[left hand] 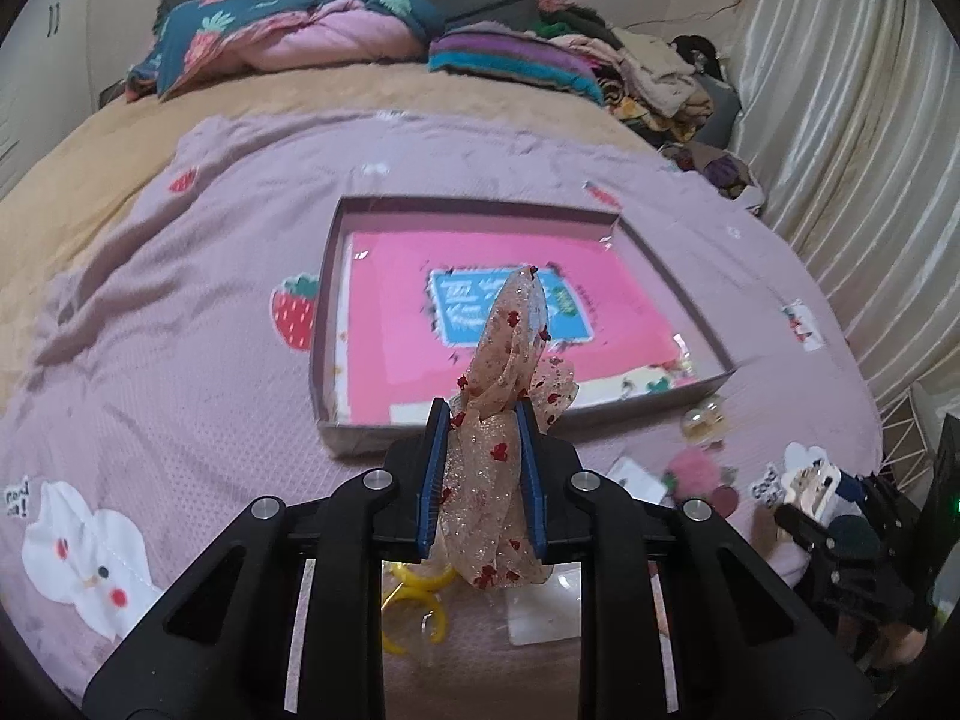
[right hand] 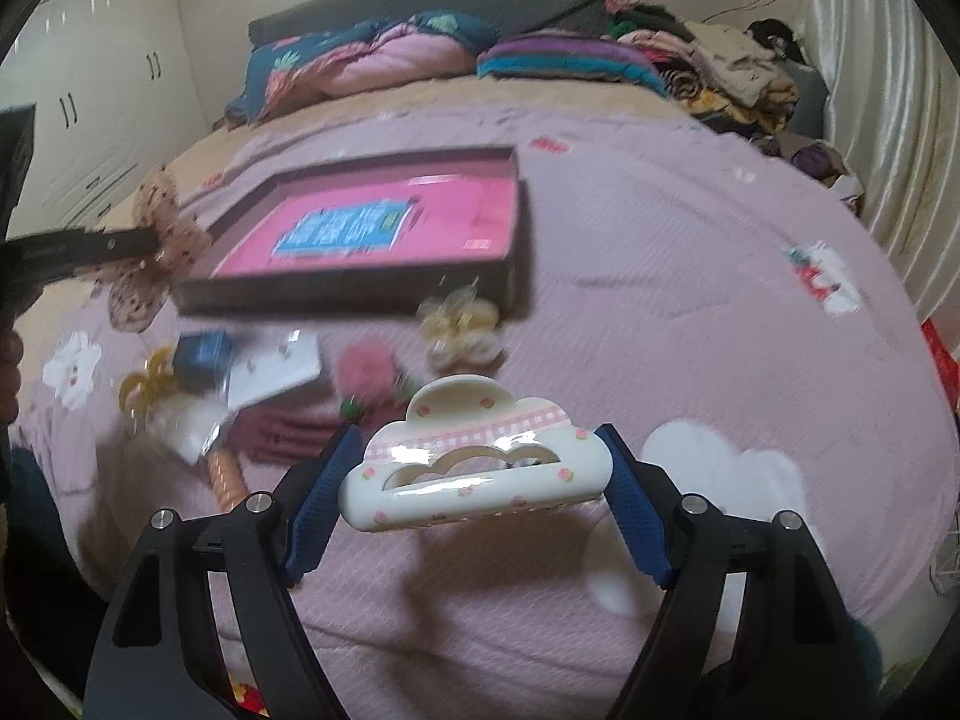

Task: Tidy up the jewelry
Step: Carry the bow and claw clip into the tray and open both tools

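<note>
My left tongs (left hand: 483, 468) clench the sheer beige red-dotted bow (left hand: 504, 384) just before the shallow pink-lined box (left hand: 324, 324), right tongs (right hand: 474, 498) grasping the white cloud-shaped claw clip (right hand: 474, 474); I'd release both low inside it.

Left gripper (left hand: 482, 414): blue-padded fingers (left hand: 433, 474) drawn close together, clamped on a sheer bow (left hand: 501, 396) that stands up between them. Held above the bed, pointing forward and slightly down. In the right wrist view it enters from the left edge, roughly level.

Right gripper (right hand: 480, 468): fingers (right hand: 321, 492) spread fairly wide, pads pressed against both ends of a white cloud-shaped hair clip (right hand: 474, 468), which hangs off the surface.
</note>
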Motion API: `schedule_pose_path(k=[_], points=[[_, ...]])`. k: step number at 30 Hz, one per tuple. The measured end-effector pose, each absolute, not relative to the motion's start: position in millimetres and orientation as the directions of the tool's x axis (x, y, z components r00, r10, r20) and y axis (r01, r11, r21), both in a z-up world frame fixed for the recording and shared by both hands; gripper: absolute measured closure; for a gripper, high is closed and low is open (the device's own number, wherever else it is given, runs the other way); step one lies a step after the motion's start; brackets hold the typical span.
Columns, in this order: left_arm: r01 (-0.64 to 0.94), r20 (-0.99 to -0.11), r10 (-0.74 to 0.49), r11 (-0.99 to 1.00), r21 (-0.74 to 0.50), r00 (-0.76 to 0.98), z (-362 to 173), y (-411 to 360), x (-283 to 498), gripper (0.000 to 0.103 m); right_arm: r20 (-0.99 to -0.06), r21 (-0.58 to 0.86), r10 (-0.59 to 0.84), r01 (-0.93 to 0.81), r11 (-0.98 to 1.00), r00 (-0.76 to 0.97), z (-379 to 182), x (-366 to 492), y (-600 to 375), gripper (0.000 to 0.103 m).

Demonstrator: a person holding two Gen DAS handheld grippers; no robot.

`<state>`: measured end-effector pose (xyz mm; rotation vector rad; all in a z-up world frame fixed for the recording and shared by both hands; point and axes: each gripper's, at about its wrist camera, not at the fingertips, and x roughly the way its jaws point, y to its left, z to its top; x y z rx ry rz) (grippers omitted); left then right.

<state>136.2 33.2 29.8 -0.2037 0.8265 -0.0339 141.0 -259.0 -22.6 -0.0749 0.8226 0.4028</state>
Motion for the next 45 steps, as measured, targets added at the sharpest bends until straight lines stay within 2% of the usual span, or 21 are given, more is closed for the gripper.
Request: schedule_pose_path(k=[20,32,45], points=[[-0.043,-0.664,-0.087,0.983,-0.178,0.743,60,34,148,0.089,-0.591,0.077,0.36,-0.394,0.916,0.722,50,192,-238,0.026],[-0.083,-0.669,-0.061,0.98,-0.182,0.741,50,51,166,0.089,-0.594,0.051,0.391,-0.453,0.89,0.703,51,219,-194,0.026],[-0.103,-0.713,-0.079,0.973,-0.208,0.697,17,58,198,0.089,-0.646,0.031,0.377,-0.471,0.881,0.664,27,255,-161,0.026]])
